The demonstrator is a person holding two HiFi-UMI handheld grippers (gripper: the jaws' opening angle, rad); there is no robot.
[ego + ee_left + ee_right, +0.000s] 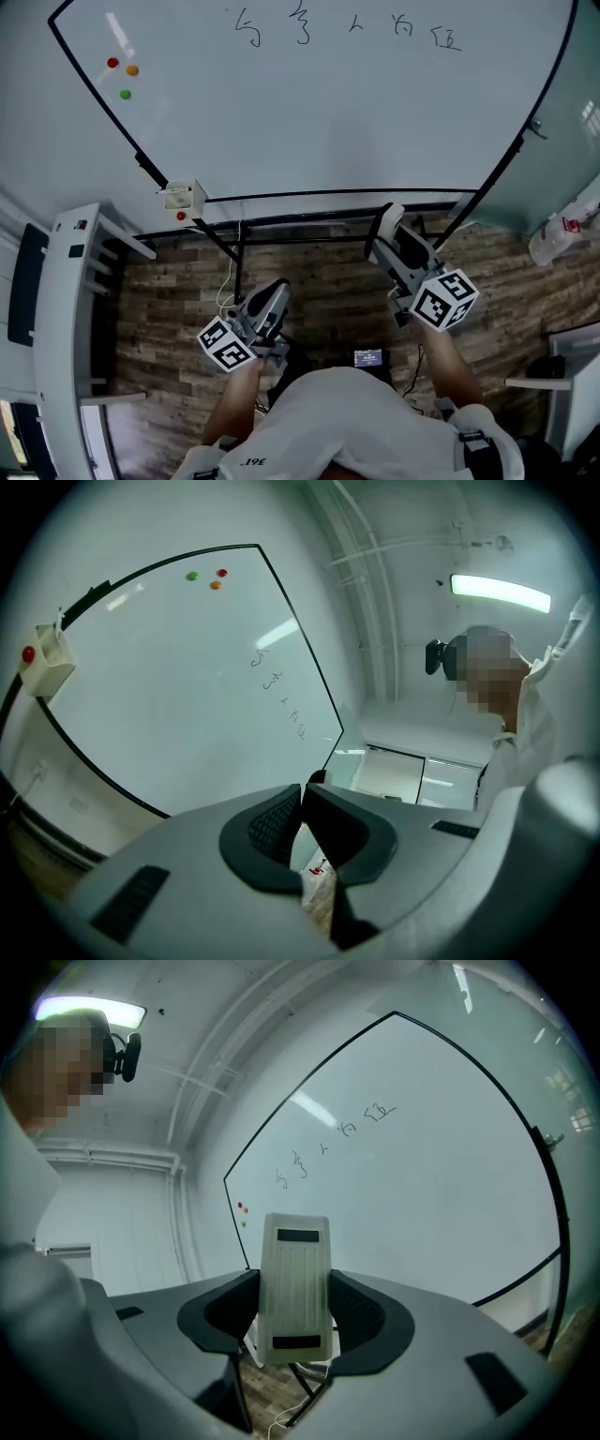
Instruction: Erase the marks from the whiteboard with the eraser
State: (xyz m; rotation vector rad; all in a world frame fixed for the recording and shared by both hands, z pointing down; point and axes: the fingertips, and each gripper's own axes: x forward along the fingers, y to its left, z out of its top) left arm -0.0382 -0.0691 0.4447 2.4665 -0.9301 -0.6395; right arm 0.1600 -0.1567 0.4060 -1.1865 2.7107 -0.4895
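You have the eraser [294, 1283] pinched upright in your right gripper [386, 225], low in the frame (left gripper [274, 298] pressed together, empty), but none of the marks [347, 30] along the top of the whiteboard [309, 122] is wiped yet.

The whiteboard [328, 112] across the top of the head view is smooth and glossy, throwing back streaks of ceiling light. Its thin black frame [328, 194] has a duller sheen. The eraser [295, 1288] looks like pale matt plastic, ribbed lengthwise, with two dark strips across it. The left gripper [302, 803] and the right gripper [296, 1316] both have smooth, matt grey plastic shells. Their dark pads [272, 827] are finely dimpled and look rubbery. The marker cubes [444, 298] are flat, matt black-and-white. Lower in the head view the floor [328, 281] shows rough-grained wood planks, and the person's shirt [356, 422] is soft white cloth.
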